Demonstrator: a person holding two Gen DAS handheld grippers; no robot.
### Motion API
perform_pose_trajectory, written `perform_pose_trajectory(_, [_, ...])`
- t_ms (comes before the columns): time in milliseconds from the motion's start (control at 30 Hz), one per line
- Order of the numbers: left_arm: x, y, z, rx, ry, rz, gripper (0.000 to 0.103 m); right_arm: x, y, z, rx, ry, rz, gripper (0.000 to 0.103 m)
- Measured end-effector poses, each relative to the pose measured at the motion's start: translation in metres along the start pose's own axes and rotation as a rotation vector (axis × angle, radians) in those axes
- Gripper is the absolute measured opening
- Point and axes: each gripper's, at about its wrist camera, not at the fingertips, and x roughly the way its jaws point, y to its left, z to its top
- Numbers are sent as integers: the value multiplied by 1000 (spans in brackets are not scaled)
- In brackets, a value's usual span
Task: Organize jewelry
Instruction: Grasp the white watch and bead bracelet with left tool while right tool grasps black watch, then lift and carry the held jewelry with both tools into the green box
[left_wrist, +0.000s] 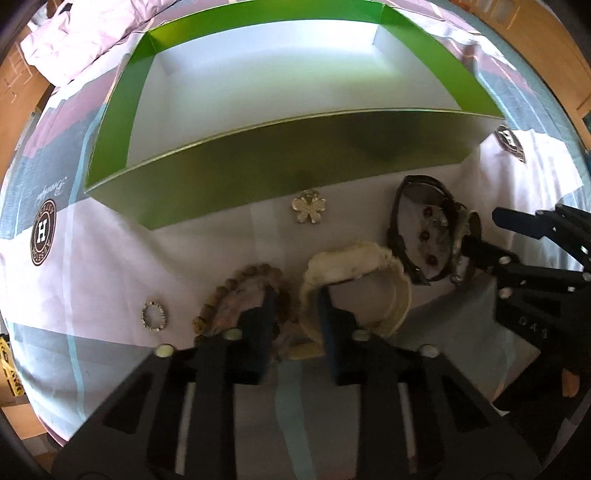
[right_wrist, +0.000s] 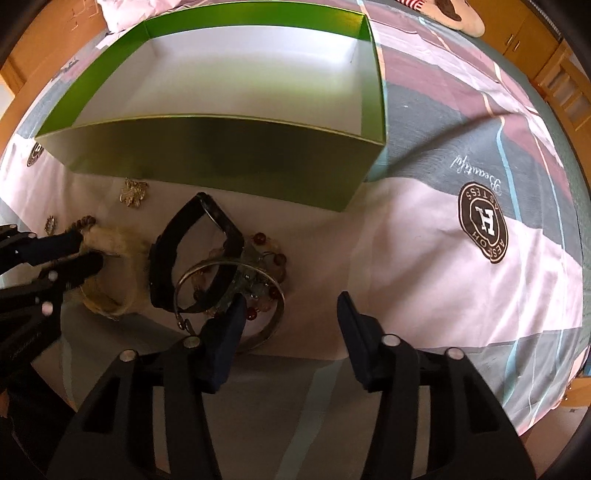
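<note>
An open green box (left_wrist: 258, 155) with a white inside lies on the bedsheet; it also shows in the right wrist view (right_wrist: 221, 155). In front of it lie a cream fuzzy bangle (left_wrist: 354, 258), a brown bead bracelet (left_wrist: 255, 280), a small ring (left_wrist: 154, 315), a clover brooch (left_wrist: 309, 209) and a black watch (left_wrist: 410, 229). My left gripper (left_wrist: 295, 306) is partly closed around the near rim of the cream bangle (right_wrist: 110, 236). My right gripper (right_wrist: 291, 310) is open, its left finger over a silver bangle (right_wrist: 229, 291) and the red beads.
The patterned bedsheet (right_wrist: 443, 166) with round logos covers the surface. A pink pillow (left_wrist: 74, 40) lies beyond the box. Wooden furniture (right_wrist: 554, 66) stands at the right. A second brooch (right_wrist: 133, 192) lies near the box's front wall.
</note>
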Motion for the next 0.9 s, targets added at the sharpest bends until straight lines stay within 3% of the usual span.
perform_pose_trajectory(33, [0, 2, 1, -10, -2, 1, 16, -1, -3, 0, 11, -4, 2, 37])
perform_pose_trajectory(233, [-3, 25, 7, -86, -13, 1, 18, -15, -39, 6, 127, -76, -140, 35])
perform_pose_trajectory(300, [-2, 24, 7, -84, -14, 14, 21, -22, -48, 8, 165, -103, -78, 36])
perform_pose_trajectory(367, [0, 17, 8, -73, -16, 29, 22, -27, -48, 8, 178, -119, 54, 47])
perform_pose_trajectory(433, [-1, 17, 10, -70, -13, 27, 22, -33, -39, 12, 157, -152, 157, 49])
perform_pose_trajectory(567, [4, 13, 16, -68, -10, 34, 24, -22, -5, 21, 41, -181, 77, 49])
perform_pose_trajectory(667, [4, 19, 8, -71, -5, 43, 29, -2, 7, 31, -3, -155, 72, 49])
perform_pose_trajectory(700, [6, 19, 9, -71, -4, 43, 29, 6, 13, 32, -24, -138, 66, 48])
perform_pose_trajectory(767, [6, 20, 11, -70, -5, 43, 29, 17, 18, 31, -50, -113, 47, 31])
perform_pose_trajectory(800, [6, 20, 12, -71, -5, 42, 29, 13, 23, 30, -52, -112, 43, 29])
perform_pose_trajectory(900, [5, 24, 15, -94, -10, 29, 24, 8, 16, 26, -25, -134, 102, 19])
